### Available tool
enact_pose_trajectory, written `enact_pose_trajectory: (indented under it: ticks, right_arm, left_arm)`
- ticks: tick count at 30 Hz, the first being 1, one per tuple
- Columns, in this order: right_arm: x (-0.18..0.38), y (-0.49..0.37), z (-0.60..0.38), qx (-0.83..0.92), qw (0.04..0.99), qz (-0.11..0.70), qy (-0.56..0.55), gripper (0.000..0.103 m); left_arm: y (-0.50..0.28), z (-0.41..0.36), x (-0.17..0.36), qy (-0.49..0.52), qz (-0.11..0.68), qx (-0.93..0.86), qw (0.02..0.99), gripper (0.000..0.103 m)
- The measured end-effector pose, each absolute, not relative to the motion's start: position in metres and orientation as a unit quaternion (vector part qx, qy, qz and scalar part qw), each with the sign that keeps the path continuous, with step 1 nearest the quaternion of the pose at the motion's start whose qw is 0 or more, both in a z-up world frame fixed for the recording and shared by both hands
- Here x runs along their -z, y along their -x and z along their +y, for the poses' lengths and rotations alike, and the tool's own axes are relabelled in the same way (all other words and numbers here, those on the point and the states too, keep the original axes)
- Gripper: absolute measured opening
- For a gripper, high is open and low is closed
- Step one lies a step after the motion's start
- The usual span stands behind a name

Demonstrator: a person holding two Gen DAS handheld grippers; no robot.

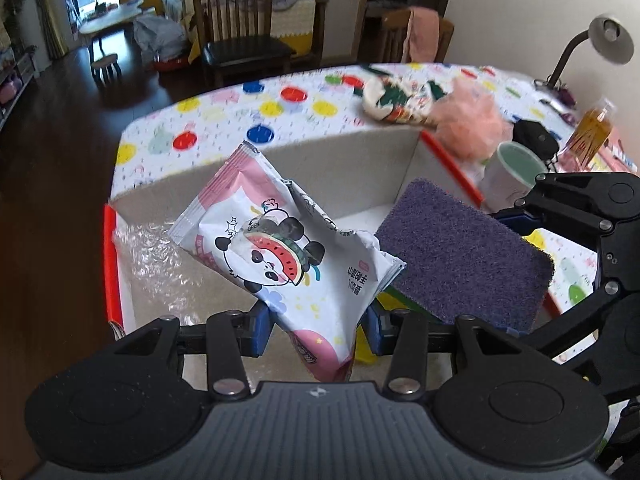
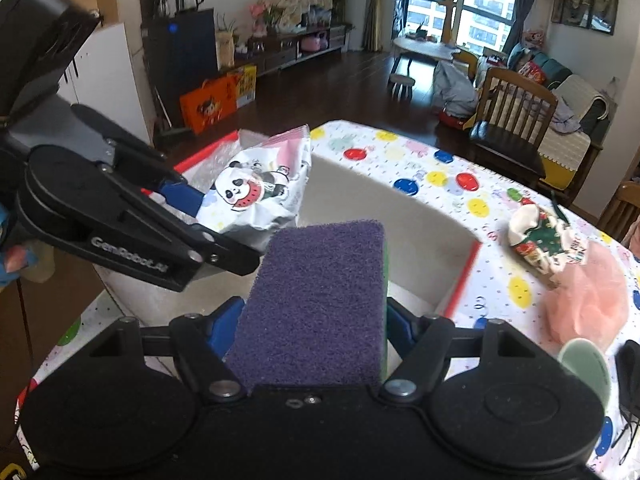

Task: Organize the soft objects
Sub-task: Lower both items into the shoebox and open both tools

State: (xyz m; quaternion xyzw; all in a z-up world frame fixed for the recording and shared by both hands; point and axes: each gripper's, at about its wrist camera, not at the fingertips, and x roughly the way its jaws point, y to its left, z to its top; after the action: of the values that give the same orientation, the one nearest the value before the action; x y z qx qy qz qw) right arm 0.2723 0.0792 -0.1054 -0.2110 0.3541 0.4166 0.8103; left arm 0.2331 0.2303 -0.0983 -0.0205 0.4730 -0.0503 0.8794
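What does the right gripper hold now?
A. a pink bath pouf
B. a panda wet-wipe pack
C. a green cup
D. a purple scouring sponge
D: the right gripper is clamped on the purple scouring sponge, while the panda wet-wipe pack sits in the left gripper.

Soft, even daylight from tall windows point(image 2: 460, 4) at twelve o'clock; dark floor and dim room corners. Strong fisheye bending toward every edge, tabletop point(image 1: 224, 108) curving like a bowl. Slight motion blur on the far objects near two o'clock, sharp focus up close. Faint glare on crinkled bubble wrap point(image 1: 152, 256) at nine o'clock.
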Motion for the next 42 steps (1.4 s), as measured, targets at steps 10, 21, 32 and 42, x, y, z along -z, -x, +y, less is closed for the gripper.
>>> enact_pose_trajectory:
  ticks: [10, 21, 32, 42]
  right_arm:
    - [0.135, -0.273, 0.103, -0.4, 0.796, 0.373, 0.261, 0.074]
    - [0.143, -0.276, 0.107, -0.391, 0.789, 0.392, 0.266, 0.078]
    - [0.139, -0.28, 0.102, -0.389, 0.796, 0.385, 0.259, 0.087]
    - [0.114, -0.267, 0.087, -0.416, 0.799, 0.359, 0.243, 0.091]
  left_arm:
    - [-0.248, 0.237, 0.123, 0.014, 0.507, 0.049, 0.86, 0.045]
    - [-0.254, 0.235, 0.139, 0.019, 0.53, 0.046, 0.847, 0.049]
    - [-0.247, 0.231, 0.135, 0.014, 0.523, 0.035, 0.852, 0.062]
    - [-0.225, 0.227, 0.109, 0.031, 0.492, 0.035, 0.869, 0.063]
